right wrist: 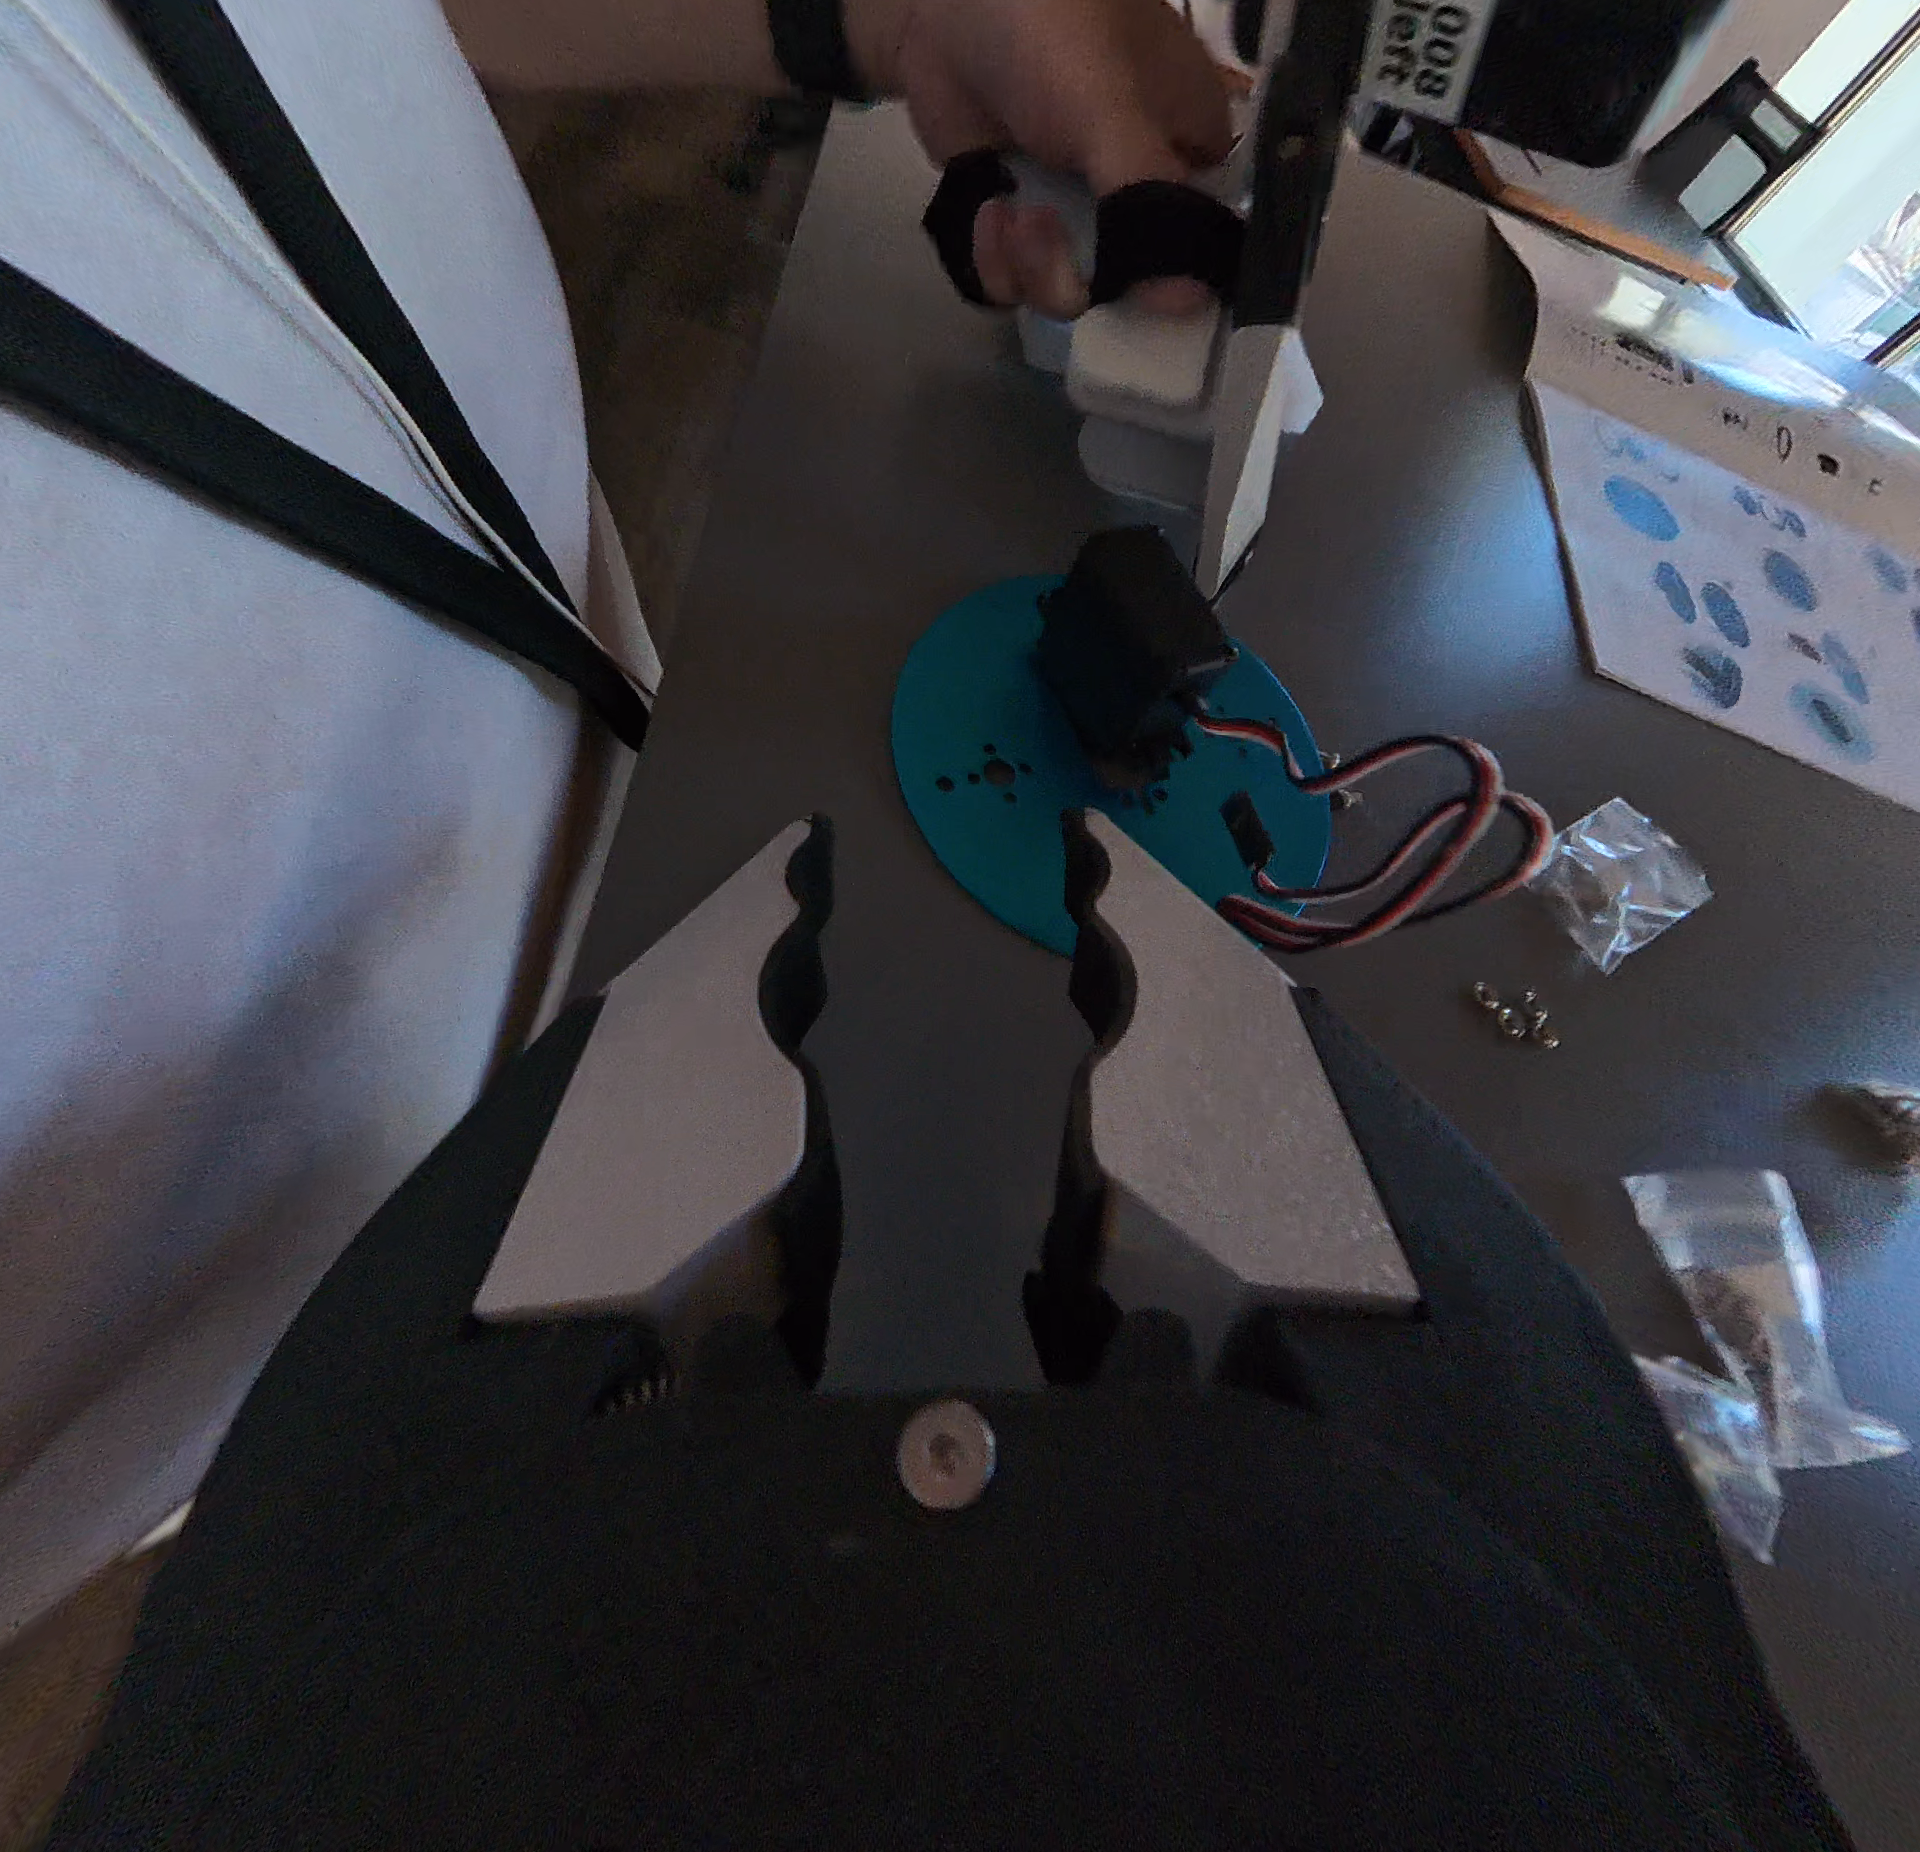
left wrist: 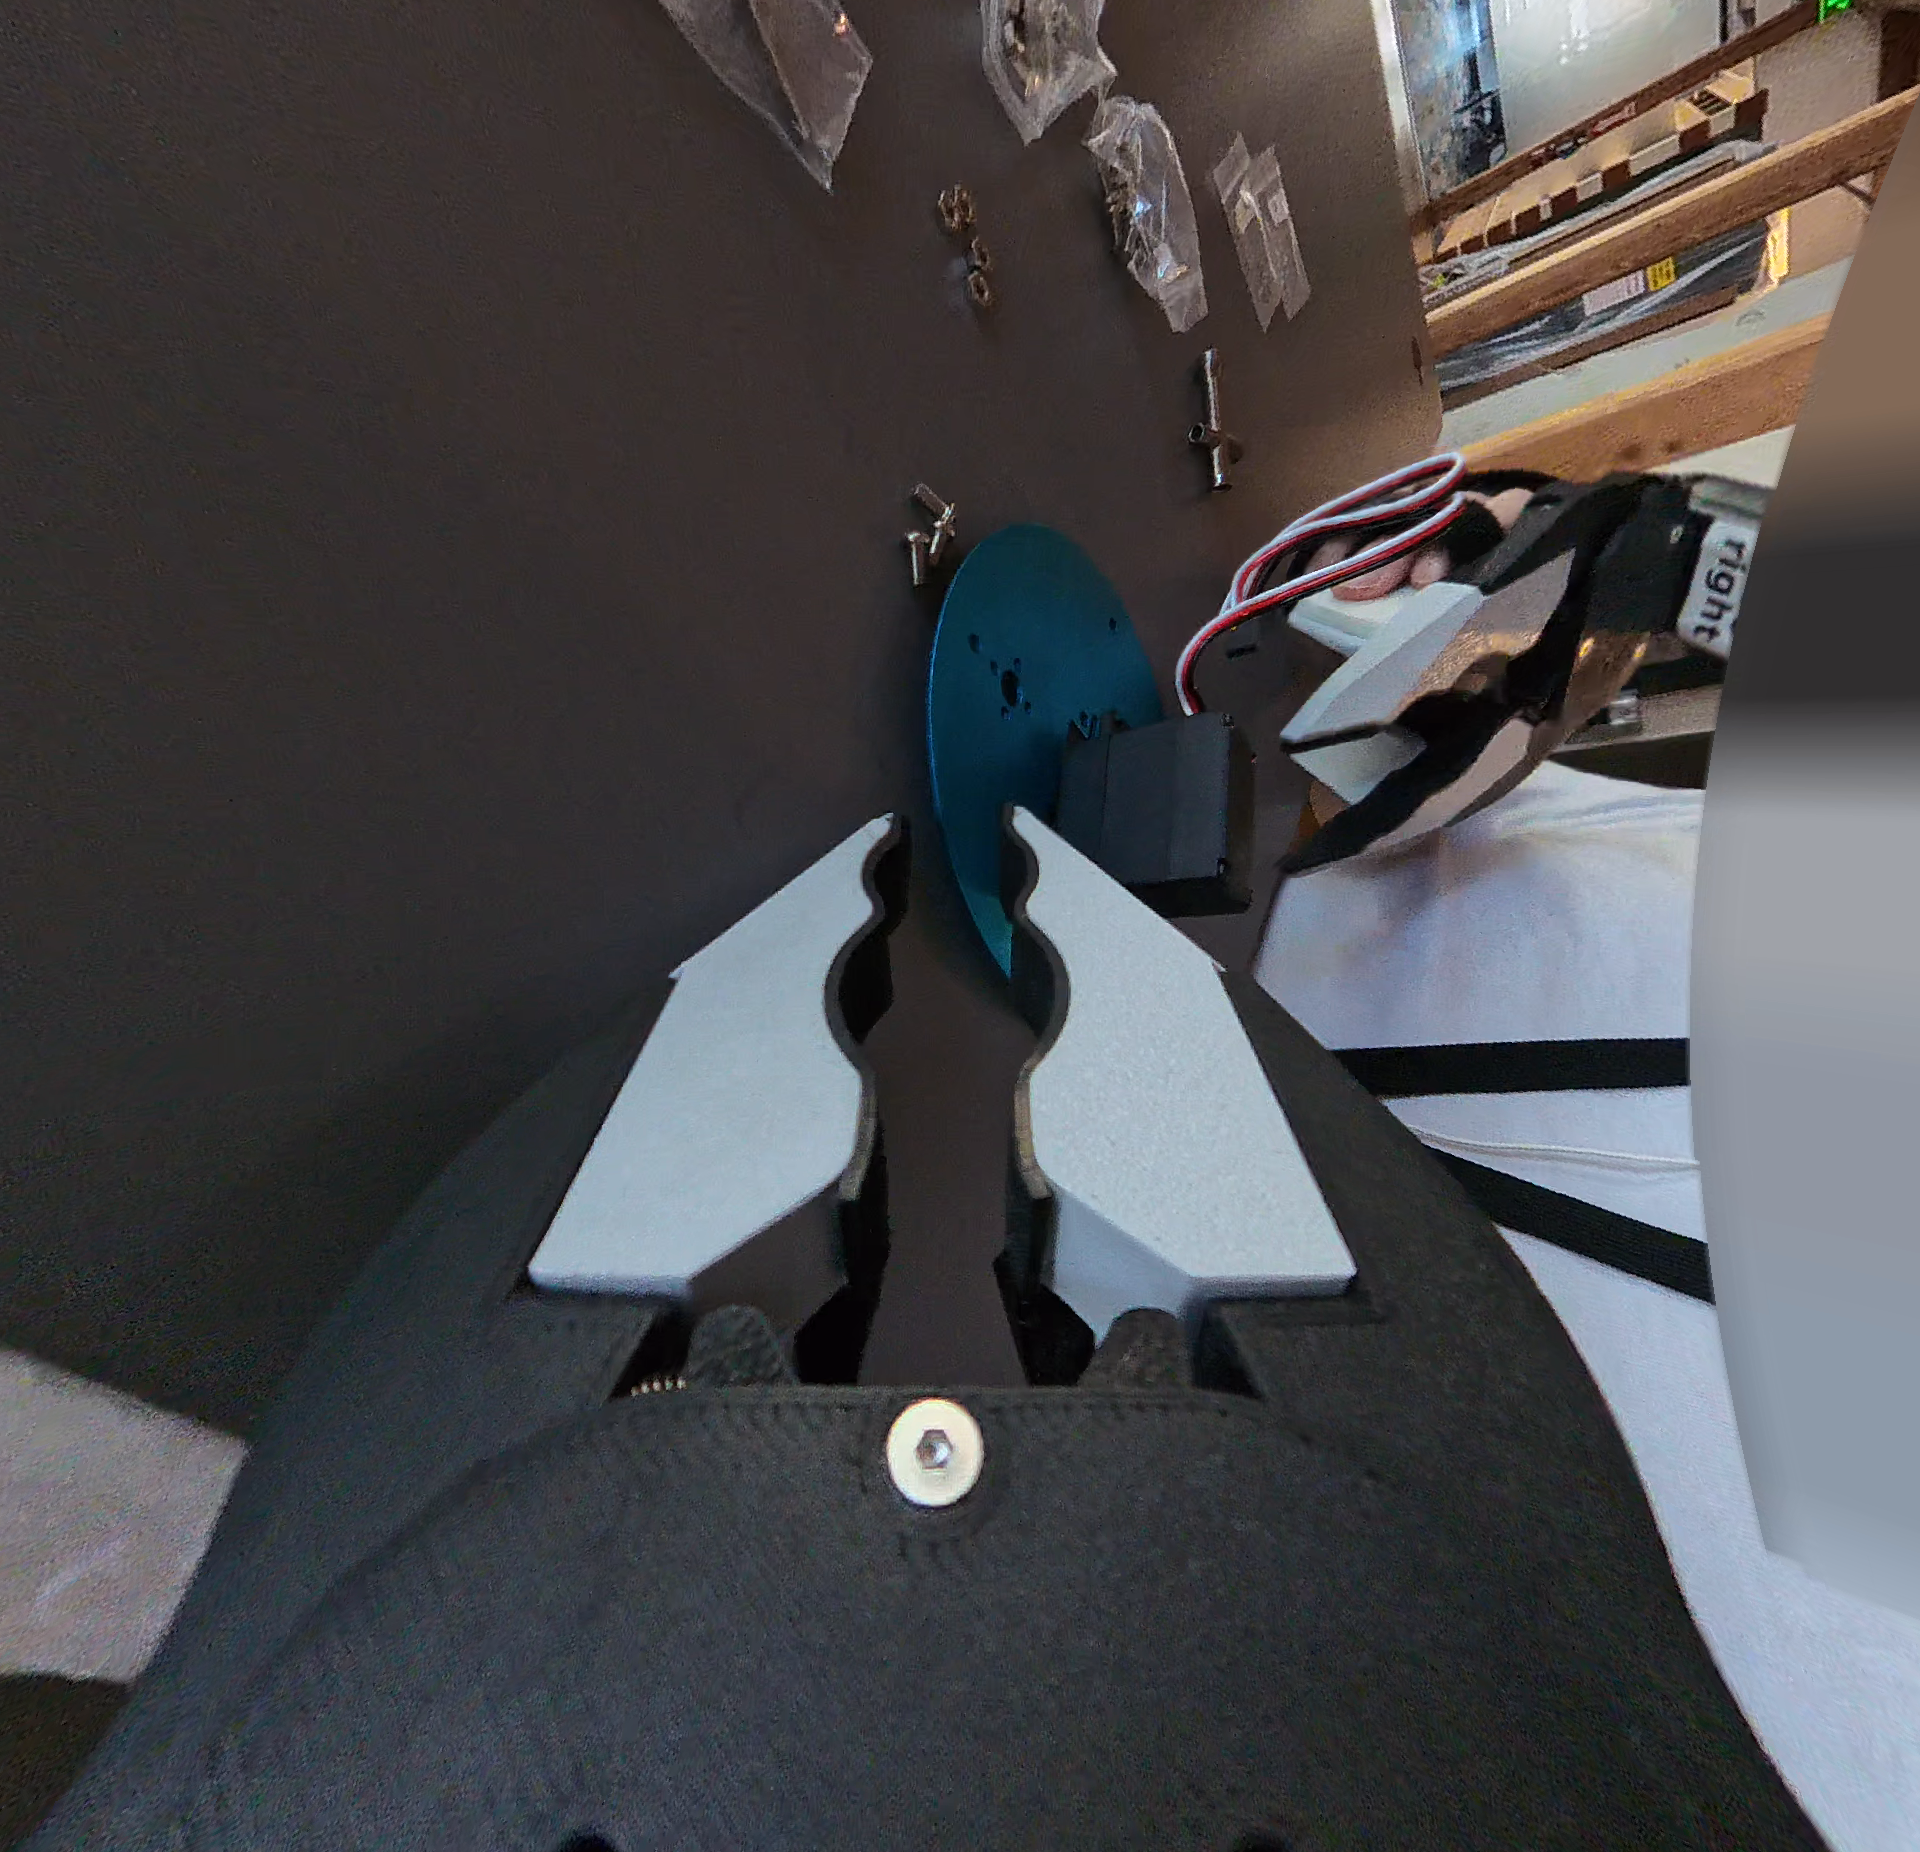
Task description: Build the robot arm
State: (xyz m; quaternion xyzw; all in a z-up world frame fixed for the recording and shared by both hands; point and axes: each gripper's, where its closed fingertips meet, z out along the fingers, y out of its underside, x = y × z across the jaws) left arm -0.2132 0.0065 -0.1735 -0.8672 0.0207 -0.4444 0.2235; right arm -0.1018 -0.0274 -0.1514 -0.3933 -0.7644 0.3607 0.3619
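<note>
Teal round metal disc (left wrist: 1023, 701) with small drilled holes lies flat on the dark grey table (left wrist: 416, 452), and a black box-shaped servo motor (left wrist: 1164, 815) sits on it near one edge; a looped red, white and black wire (left wrist: 1340, 545) runs off the servo. Sweeping the left wrist view from the left: bare dark tabletop; then the left gripper (left wrist: 954, 826), its grey fingers parted by a narrow gap with nothing between them, tips just short of the disc's rim; a few loose silver screws (left wrist: 928, 535) lie just beyond the disc; farther up, small nuts (left wrist: 966, 244), clear plastic bags of hardware (left wrist: 1039, 36) and a short metal standoff (left wrist: 1210, 420); at the right, the other gripper hangs close beside the servo. Over to the right wrist view, left to right again: a person's white garment with black straps (right wrist: 260, 452); the right gripper (right wrist: 951, 826), spread wide and holding nothing, hovering above the table just before the disc; the left one's grey finger (right wrist: 1236, 493) comes down right beside the servo, whether it touches I cannot tell; then more clear bags and a white sheet with blue blotches (right wrist: 1745, 597) at the far right.
</note>
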